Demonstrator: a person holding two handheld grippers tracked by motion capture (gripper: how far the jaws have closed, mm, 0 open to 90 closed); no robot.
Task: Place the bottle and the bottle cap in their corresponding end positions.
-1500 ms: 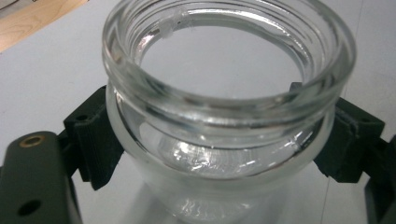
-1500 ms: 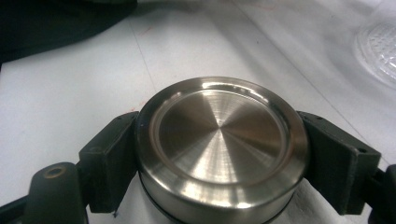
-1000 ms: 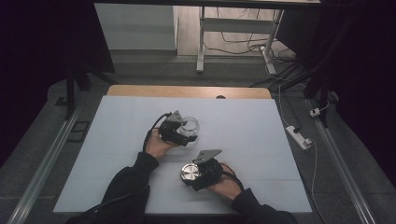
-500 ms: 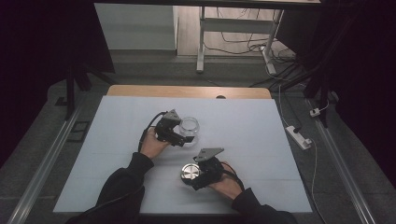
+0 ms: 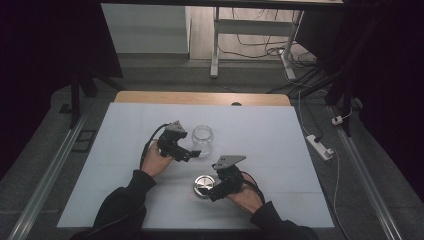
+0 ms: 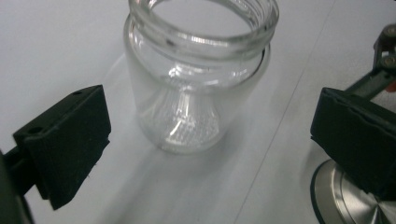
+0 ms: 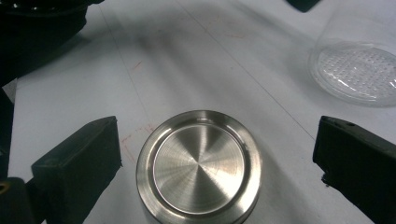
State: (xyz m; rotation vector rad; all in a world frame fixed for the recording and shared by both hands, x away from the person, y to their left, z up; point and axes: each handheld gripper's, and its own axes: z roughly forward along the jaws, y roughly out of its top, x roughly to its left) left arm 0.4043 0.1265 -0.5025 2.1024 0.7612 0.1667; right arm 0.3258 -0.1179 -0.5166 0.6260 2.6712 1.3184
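Note:
A clear glass jar [image 5: 202,140] stands upright and lidless on the white table [image 5: 280,145]. Its steel lid [image 5: 202,185] lies flat on the table in front of it. My left gripper [image 5: 193,153] sits just left of the jar; its jaws have just been opening and now stand wide, clear of the glass. In the left gripper view the jar [image 6: 196,79] is ahead of the spread pads [image 6: 70,140]. My right gripper [image 5: 214,190] has also just been opening. Its pads [image 7: 77,158] flank the lid [image 7: 198,163] without touching it.
The white table top ends in a wooden strip [image 5: 200,98] at the far edge. A white power strip [image 5: 320,146] lies off the right side, and desk legs and cables [image 5: 260,45] stand on the floor beyond.
Both grippers have opened. The left one let go of the jar and drew back to the left. The right one released the lid, which now lies free on the table.

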